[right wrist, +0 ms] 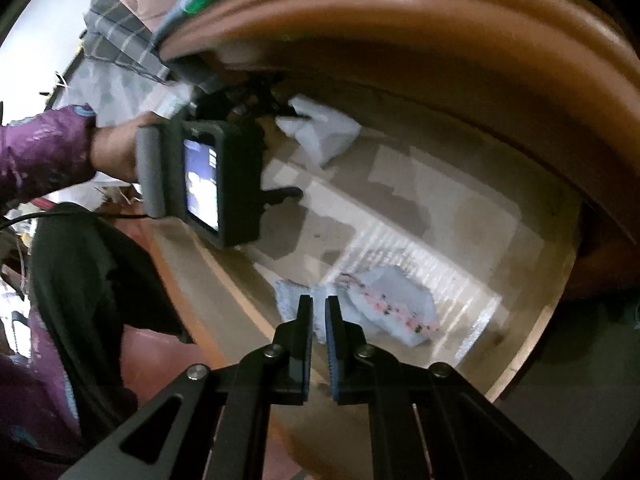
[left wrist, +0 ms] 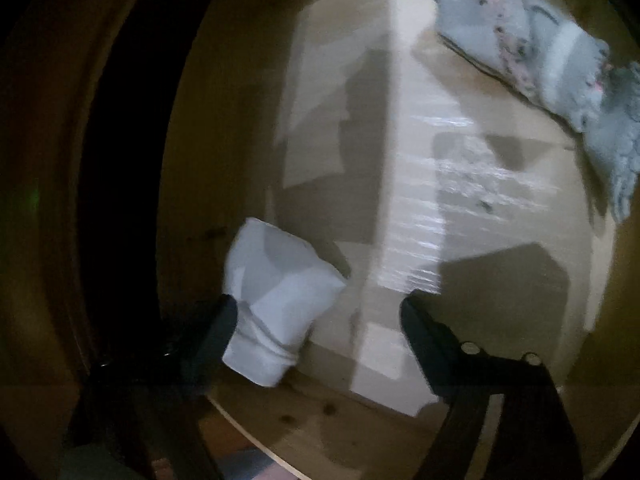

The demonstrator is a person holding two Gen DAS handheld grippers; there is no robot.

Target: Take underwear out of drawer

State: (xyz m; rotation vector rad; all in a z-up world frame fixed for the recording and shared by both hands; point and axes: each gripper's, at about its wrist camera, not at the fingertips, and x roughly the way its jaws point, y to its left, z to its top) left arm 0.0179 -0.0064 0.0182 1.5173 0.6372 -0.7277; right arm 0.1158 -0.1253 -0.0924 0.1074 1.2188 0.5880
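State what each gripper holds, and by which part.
Left gripper: nothing; its jaws stand open beside the white folded cloth. Right gripper: shut at the edge of the grey patterned underwear; whether it pinches the fabric cannot be told.

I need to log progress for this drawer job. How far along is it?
Done: the drawer is open. In hand: the right gripper is shut on the grey patterned underwear, which is not lifted out yet. The left gripper is open beside the white garment, not gripping it. Left: both pieces are inside the drawer.
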